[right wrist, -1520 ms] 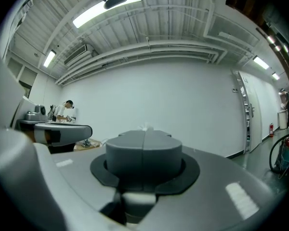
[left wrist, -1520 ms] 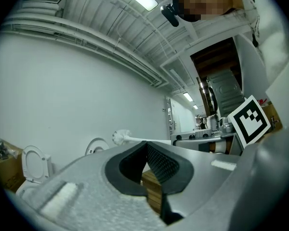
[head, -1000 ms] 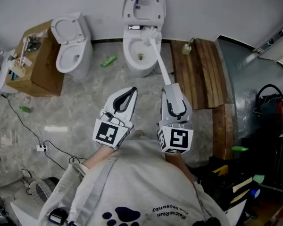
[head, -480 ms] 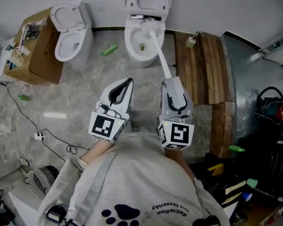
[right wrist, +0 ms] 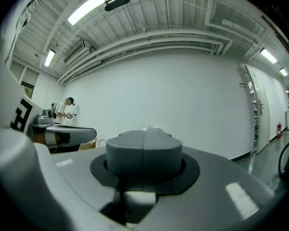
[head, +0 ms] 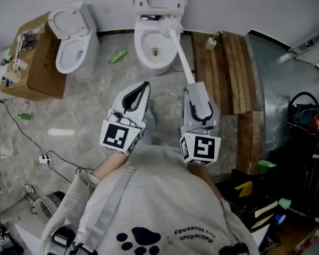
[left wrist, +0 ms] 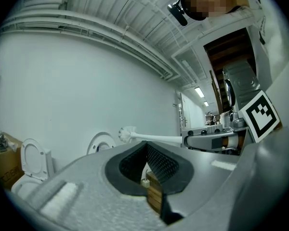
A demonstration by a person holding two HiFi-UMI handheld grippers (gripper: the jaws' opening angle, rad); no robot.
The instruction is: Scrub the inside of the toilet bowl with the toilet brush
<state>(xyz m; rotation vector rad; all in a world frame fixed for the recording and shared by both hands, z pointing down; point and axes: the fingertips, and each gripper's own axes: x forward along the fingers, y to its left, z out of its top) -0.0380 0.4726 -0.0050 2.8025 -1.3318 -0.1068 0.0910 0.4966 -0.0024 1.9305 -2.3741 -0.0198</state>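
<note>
- A white ceramic toilet with its lid raised stands against the wall, at the top of the head view, on a grey mottled floor.
- A brown slatted wooden platform lies just right of it; a second white toilet and an open cardboard box stand to its left.
- The right gripper is clamped tight on the near end of the long white toilet brush, jaws pressed together around the handle.
- The handle slants up and away from the gripper to the bowl; the bristle head sits at the bowl's back rim, just below the raised lid.
- The left gripper hovers beside the right one, well short of the toilet, its tips touching and nothing between them.
- A small green object lies on the floor between the two toilets.
</note>
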